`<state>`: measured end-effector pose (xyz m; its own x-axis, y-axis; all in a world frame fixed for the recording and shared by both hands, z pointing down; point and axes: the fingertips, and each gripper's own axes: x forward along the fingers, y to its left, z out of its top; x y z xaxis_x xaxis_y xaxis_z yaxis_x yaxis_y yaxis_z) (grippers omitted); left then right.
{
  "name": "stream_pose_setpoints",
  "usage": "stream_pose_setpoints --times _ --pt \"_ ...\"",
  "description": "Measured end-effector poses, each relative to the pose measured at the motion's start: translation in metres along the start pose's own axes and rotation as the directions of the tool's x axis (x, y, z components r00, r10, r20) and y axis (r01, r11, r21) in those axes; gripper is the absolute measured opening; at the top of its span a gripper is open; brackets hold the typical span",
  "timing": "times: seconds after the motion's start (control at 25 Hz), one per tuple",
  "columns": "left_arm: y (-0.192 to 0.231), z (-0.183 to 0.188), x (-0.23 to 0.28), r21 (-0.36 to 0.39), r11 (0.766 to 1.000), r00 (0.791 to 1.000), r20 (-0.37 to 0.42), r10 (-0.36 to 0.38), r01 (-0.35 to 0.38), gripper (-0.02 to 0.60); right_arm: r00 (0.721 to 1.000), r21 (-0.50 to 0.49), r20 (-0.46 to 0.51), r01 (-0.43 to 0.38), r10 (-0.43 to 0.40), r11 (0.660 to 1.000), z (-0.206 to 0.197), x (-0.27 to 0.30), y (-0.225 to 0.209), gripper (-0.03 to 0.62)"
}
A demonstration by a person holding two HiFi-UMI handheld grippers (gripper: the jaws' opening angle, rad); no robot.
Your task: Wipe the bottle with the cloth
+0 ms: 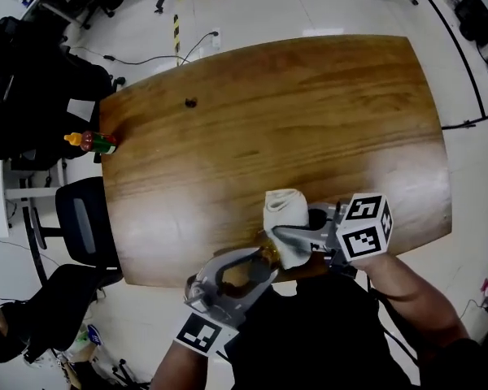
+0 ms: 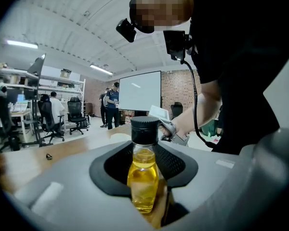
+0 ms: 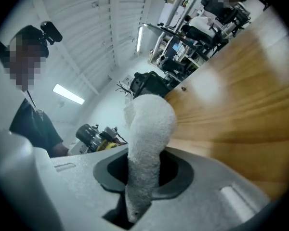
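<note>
The left gripper point(image 1: 250, 270) is clamped on a small clear bottle point(image 2: 143, 178) of yellow liquid, its jaws pressing the glass body from both sides while the black cap point(image 2: 145, 130) stands clear above them. The bottle sits upright in the grip, at the near edge of a wooden table point(image 1: 268, 120).

The right gripper point(image 3: 143, 173) is closed on a white cloth point(image 3: 150, 128), pinched low so that its thick, fluffy upper part bulges out beyond the jaws. In the head view the cloth point(image 1: 283, 211) hangs over the table's near edge, just beside the top of the bottle. Whether the two touch cannot be told.

The person's forearms reach in from the bottom of the head view. Far off, at the table's left edge, lies a red sauce bottle point(image 1: 93, 142) with an orange tip, and a small dark object point(image 1: 190, 102) rests on the wood near the far side. An office chair point(image 1: 85, 230) stands to the left of the table.
</note>
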<state>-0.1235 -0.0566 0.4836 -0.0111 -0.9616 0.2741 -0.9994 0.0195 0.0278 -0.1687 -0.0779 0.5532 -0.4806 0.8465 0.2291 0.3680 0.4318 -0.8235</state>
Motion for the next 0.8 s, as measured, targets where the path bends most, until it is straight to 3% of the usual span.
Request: stream_pose_setpoints --times 0.28,0.44,0.52,0.6,0.68,0.8 --pt "0.003 -0.007 -0.002 0.018 1.000 1.000 0.010 -0.011 0.011 0.155 0.984 -0.031 -0.096 0.150 -0.152 0.988 -0.029 0.015 -0.040 0.072" --pt "-0.001 -0.005 0.000 0.042 0.996 0.997 0.014 -0.078 0.078 0.155 0.930 -0.151 -0.205 0.279 -0.306 0.948 -0.049 0.019 -0.058 0.072" --pt "-0.004 -0.006 0.000 0.055 0.991 0.992 0.012 -0.125 0.124 0.155 0.901 -0.227 -0.245 0.307 -0.359 0.924 -0.054 0.022 -0.060 0.072" --pt "-0.007 -0.007 0.001 0.069 0.982 0.984 0.001 -0.175 0.175 0.155 0.890 -0.267 -0.263 0.304 -0.372 0.915 -0.054 0.023 -0.058 0.072" --pt "-0.009 -0.007 0.001 0.091 0.969 0.974 -0.018 -0.227 0.228 0.155 0.916 -0.214 -0.230 0.283 -0.330 0.935 -0.041 0.015 -0.054 0.074" --pt "-0.012 -0.006 -0.002 0.116 0.953 0.960 -0.034 -0.277 0.280 0.155 0.975 0.011 -0.073 0.211 -0.210 0.977 0.011 -0.004 -0.044 0.073"
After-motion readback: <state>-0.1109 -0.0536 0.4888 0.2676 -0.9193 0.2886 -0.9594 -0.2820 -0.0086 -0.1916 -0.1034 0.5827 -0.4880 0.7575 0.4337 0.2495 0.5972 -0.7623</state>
